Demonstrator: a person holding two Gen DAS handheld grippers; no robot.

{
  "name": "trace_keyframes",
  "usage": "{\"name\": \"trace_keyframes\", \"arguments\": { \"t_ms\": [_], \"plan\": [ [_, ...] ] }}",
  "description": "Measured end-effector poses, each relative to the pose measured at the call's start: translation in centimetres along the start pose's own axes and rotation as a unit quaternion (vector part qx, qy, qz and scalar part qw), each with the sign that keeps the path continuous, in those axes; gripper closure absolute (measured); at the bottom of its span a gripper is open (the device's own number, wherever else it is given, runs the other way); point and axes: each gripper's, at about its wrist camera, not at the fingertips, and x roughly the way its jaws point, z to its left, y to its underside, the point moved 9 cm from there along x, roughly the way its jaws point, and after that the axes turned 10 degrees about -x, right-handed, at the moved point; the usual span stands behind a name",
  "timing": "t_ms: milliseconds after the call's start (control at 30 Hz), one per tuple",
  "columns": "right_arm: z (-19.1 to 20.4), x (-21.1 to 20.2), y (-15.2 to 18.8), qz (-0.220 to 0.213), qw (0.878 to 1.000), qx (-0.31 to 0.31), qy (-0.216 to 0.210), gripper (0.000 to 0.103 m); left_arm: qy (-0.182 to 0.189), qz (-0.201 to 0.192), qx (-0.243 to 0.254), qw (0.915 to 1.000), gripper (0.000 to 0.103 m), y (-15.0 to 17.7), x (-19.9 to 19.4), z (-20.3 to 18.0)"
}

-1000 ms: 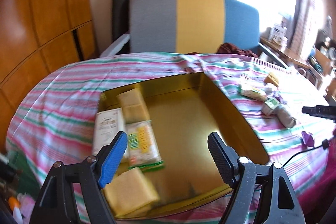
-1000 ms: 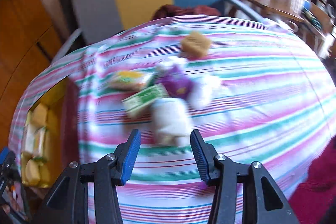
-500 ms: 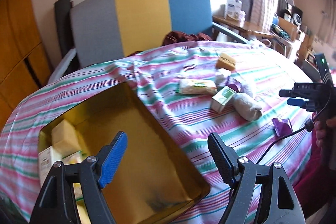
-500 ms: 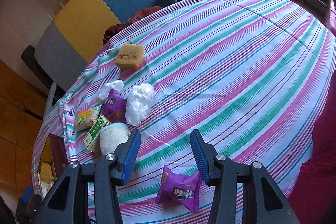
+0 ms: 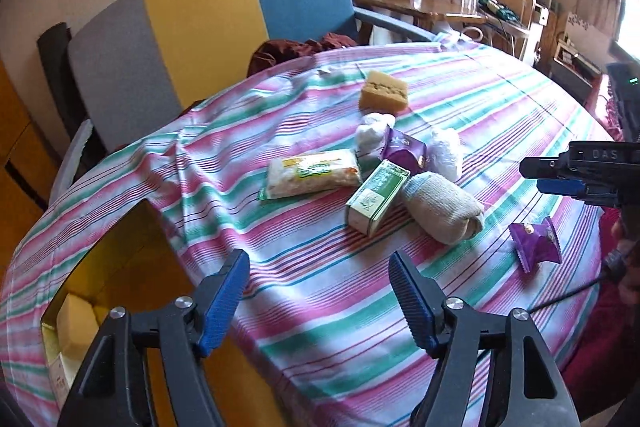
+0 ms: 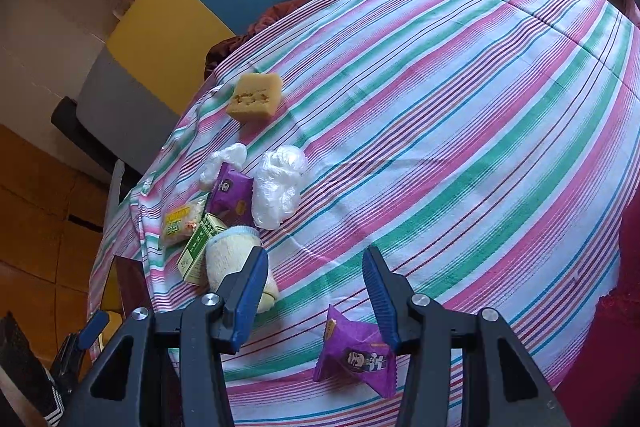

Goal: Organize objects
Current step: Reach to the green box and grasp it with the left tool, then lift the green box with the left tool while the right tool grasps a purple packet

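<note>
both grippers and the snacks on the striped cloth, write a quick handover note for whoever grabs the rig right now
Left gripper: jaws open, empty, above the cloth near the gold tin.
Right gripper: jaws open, empty, over the lone purple packet.
Done: some items already lie in the tin, including a yellow sponge block.
Left on the striped tablecloth: yellow sponge, noodle packet, green box, rolled sock, second purple packet, two white plastic bundles, plus the lone purple packet.
Likely next: right takes that packet.
</note>
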Motion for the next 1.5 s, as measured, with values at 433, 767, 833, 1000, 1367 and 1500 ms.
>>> {"name": "trace_keyframes", "arguments": {
  "t_ms": [433,767,833,1000,1367,1500],
  "plan": [
    [0.3,0.5,0.1,0.014,1.000,0.003,-0.018,0.053,0.013,0.080,0.049,0.9955,0.042,-1.6,8.3,-3.8],
    [-0.2,0.5,-0.1,0.009,1.000,0.013,-0.016,0.053,0.043,0.095,0.028,0.9941,0.071,-1.3,10.3,-5.6],
    [-0.2,0.5,-0.1,0.009,1.000,0.014,-0.017,0.053,0.048,0.096,0.009,0.9942,0.071,-0.4,9.5,-5.5],
    [-0.2,0.5,-0.1,0.011,1.000,0.012,-0.013,0.053,0.052,0.089,-0.009,0.9946,0.072,2.5,7.2,-5.7],
    [1.1,1.4,1.3,0.061,0.998,-0.024,-0.013,0.053,0.070,0.081,-0.037,0.9936,0.072,5.8,4.6,-5.8],
    [3.2,0.8,1.9,0.106,0.982,-0.153,0.010,0.053,0.076,0.086,-0.044,0.9924,0.072,5.9,4.8,-5.8]
  ]
}}
